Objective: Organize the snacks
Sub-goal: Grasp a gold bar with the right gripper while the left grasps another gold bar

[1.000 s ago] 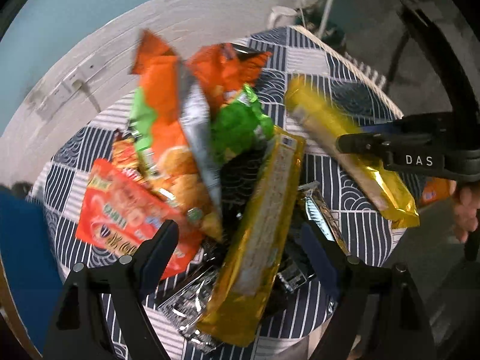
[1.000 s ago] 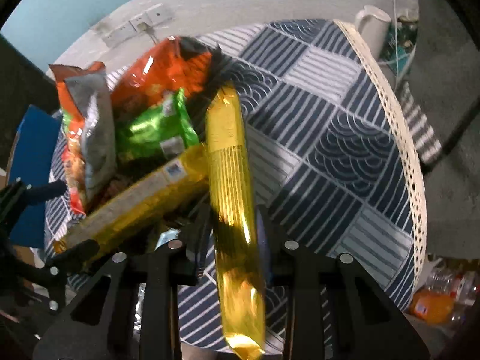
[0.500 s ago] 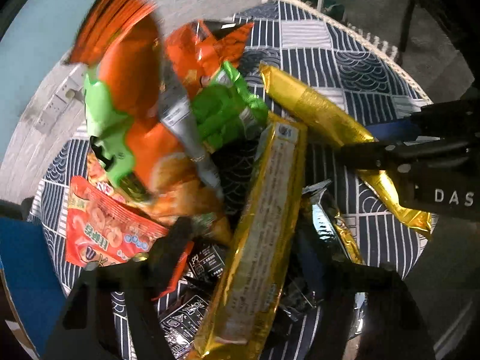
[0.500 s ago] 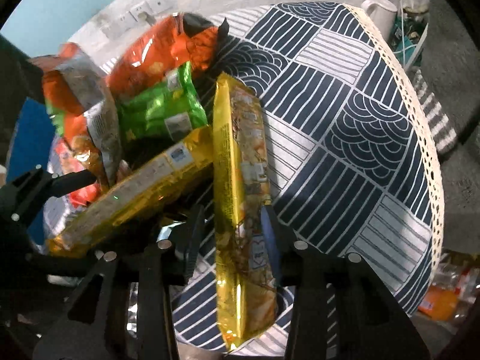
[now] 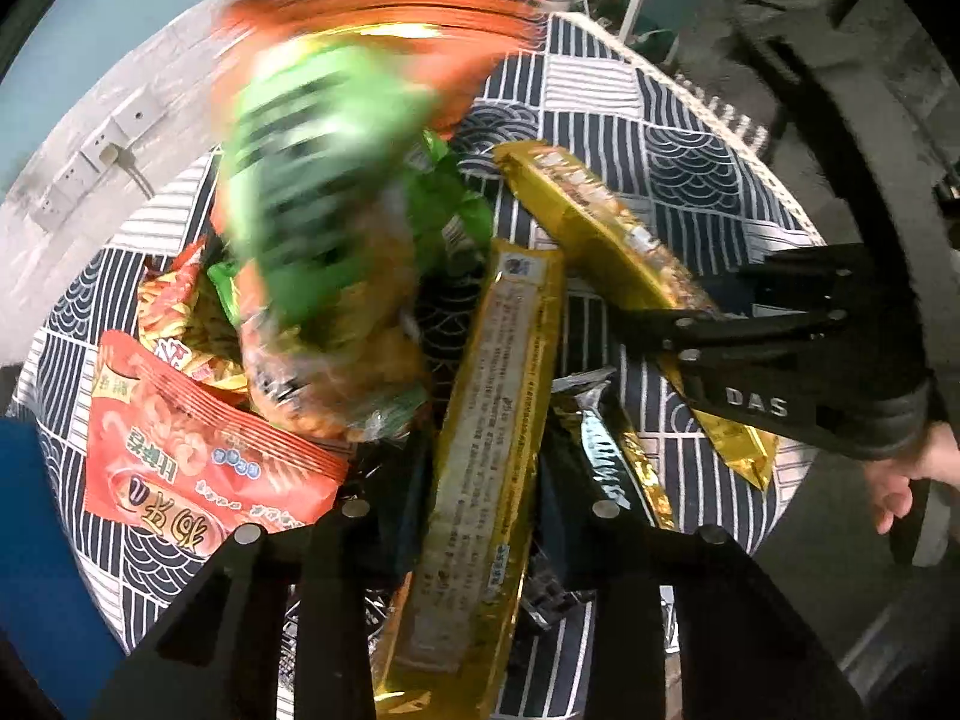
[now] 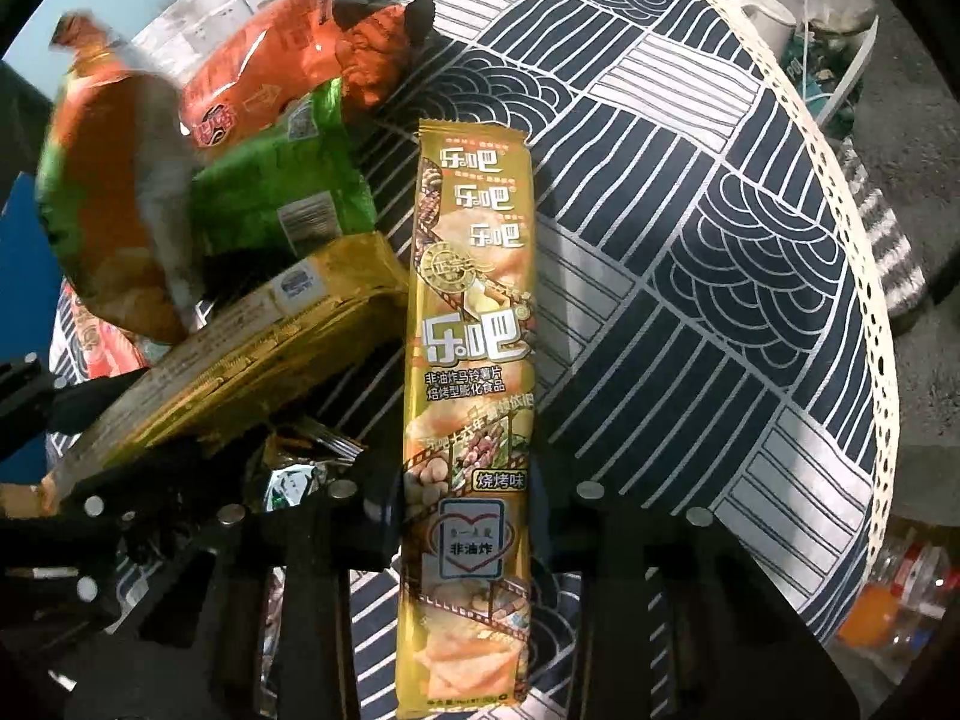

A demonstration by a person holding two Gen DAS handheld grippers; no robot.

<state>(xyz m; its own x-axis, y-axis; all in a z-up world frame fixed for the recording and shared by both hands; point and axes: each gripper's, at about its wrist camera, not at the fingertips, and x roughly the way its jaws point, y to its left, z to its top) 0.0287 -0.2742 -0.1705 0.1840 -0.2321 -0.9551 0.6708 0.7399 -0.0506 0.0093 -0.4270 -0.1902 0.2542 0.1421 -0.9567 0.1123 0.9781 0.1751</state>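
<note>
The round surface (image 6: 690, 300) wears a navy patterned cloth, snack bags heaped at its left. The right gripper (image 6: 465, 510) pinches a long gold chip pack (image 6: 468, 360) lying beside that heap; the left gripper (image 5: 480, 516) clamps another gold pack (image 5: 486, 480) within it.

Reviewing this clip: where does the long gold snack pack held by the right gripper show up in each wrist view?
Left wrist view: the long gold snack pack runs diagonally at upper right, its lower part clamped by the right gripper.
Right wrist view: it stands lengthwise at centre, printed face up, between the gripper's fingers.
Shared landmark: the green snack bag beside its far end.
</note>
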